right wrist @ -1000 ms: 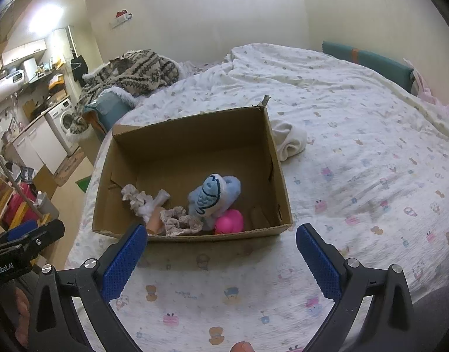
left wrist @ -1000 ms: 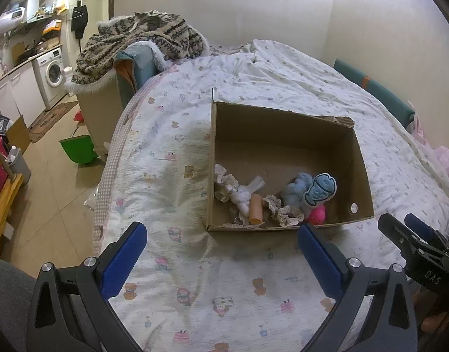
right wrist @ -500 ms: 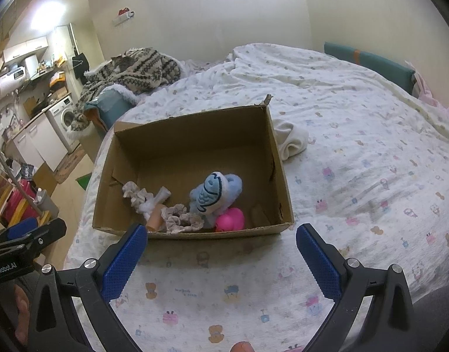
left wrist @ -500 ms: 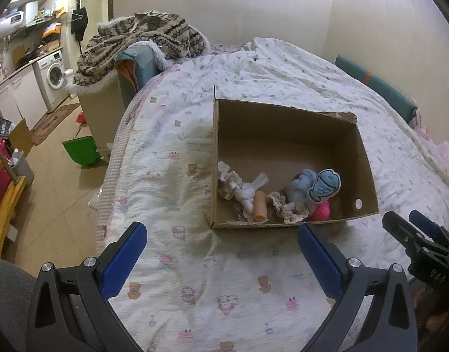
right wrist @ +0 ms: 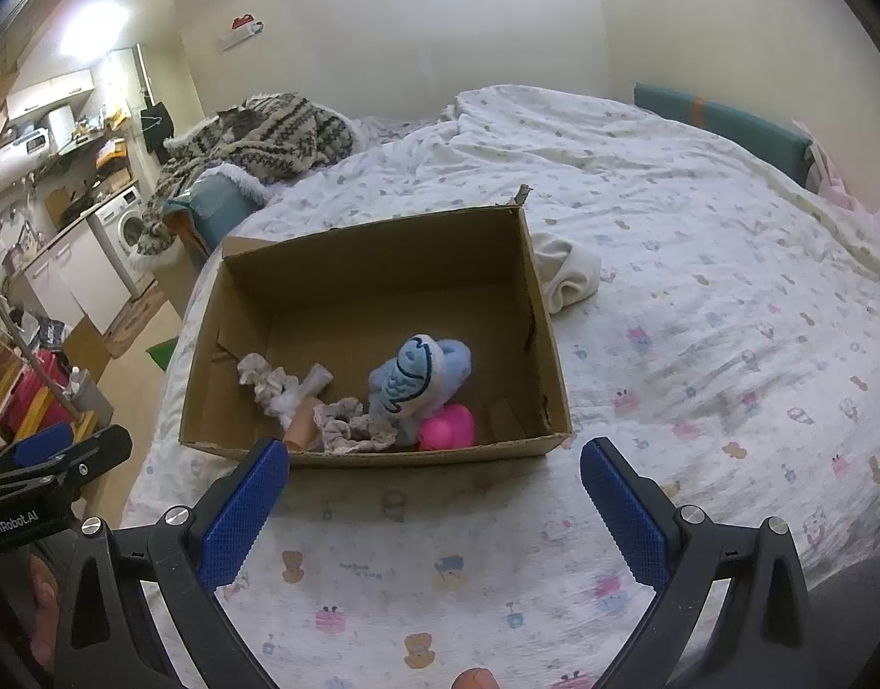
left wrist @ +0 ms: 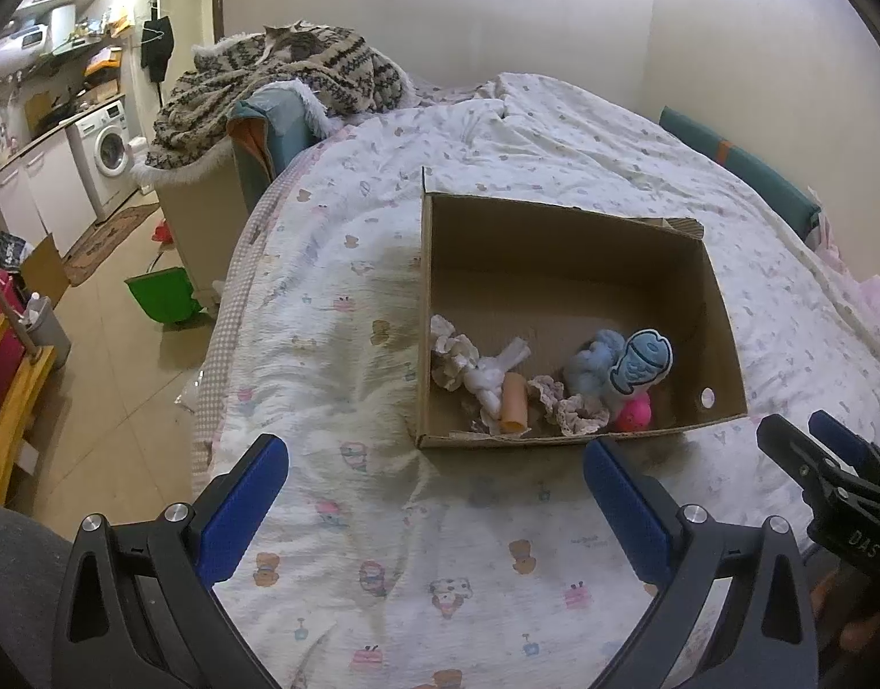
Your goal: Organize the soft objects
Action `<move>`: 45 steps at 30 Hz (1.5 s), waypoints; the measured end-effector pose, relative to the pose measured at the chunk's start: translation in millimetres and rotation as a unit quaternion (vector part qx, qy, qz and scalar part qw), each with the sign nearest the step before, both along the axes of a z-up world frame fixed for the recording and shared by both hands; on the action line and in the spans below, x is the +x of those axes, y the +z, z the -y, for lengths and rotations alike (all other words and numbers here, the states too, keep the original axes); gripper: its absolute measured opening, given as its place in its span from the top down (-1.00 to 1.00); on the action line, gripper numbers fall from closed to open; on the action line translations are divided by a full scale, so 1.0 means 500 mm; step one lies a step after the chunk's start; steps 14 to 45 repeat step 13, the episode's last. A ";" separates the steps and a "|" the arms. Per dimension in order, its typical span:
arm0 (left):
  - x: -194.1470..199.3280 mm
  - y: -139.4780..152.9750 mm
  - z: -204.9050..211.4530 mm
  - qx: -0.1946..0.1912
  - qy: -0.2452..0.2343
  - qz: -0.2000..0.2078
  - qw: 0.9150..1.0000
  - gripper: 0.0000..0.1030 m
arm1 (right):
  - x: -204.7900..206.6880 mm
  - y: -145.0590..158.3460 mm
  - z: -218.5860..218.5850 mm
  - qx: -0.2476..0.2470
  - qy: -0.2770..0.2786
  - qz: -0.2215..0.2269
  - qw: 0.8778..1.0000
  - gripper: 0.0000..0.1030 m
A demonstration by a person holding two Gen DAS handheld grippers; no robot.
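We see the box [left wrist: 566,264] [right wrist: 377,281] open on the bed [left wrist: 382,545] [right wrist: 698,344], with the soft things bunched along its near wall. A blue fish toy [left wrist: 641,364] [right wrist: 411,373] leans on a pale blue plush [left wrist: 592,362] [right wrist: 448,367]. Just below them lies a pink toy [left wrist: 635,410] [right wrist: 448,425], touching the plush. Beside these sits a lacy scrunchie [left wrist: 578,405] [right wrist: 354,430], then an orange roll [left wrist: 513,402] [right wrist: 301,425], a white knotted cloth [left wrist: 491,373] [right wrist: 302,390] and a 2nd, beige scrunchie [left wrist: 451,350] [right wrist: 262,376] nearest the box's left wall. The far half of the box floor is bare cardboard.

Outside the box, in the right wrist view, a cream cloth [right wrist: 569,275] lies crumpled on the bed, touching the box's right wall.

Our left gripper [left wrist: 434,479] hangs over the bed just in front of the box's near left corner, its 2 blue pads [left wrist: 239,511] spread wide with nothing between them. Our right gripper [right wrist: 434,476] hangs just in front of the near wall, also spread wide and holding nothing, its pads [right wrist: 624,517] level with the box's near edge. Each gripper shows at the edge of the other's view.

Beyond the bed, a patterned blanket [left wrist: 279,74] [right wrist: 256,138] is heaped at the head end, with a cat [left wrist: 293,40] curled on top. A green bin [left wrist: 161,298] stands on the floor by the bed, and a washer [left wrist: 110,149] sits under a counter at the far left.
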State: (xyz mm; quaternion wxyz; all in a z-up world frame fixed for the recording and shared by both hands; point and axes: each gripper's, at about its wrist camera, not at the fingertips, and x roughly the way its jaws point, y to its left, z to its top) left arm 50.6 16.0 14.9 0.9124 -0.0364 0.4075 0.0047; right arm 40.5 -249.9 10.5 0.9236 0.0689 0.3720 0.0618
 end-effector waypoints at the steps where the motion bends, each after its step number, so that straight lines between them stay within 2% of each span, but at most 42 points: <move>1: 0.000 0.000 0.002 0.000 -0.001 -0.001 1.000 -0.99 | -0.001 0.000 0.001 -0.001 0.001 0.001 1.000 -1.00; 45: 0.000 -0.003 0.008 -0.009 -0.005 -0.005 1.000 -0.99 | 0.000 0.009 -0.006 0.006 0.008 0.004 1.000 -1.00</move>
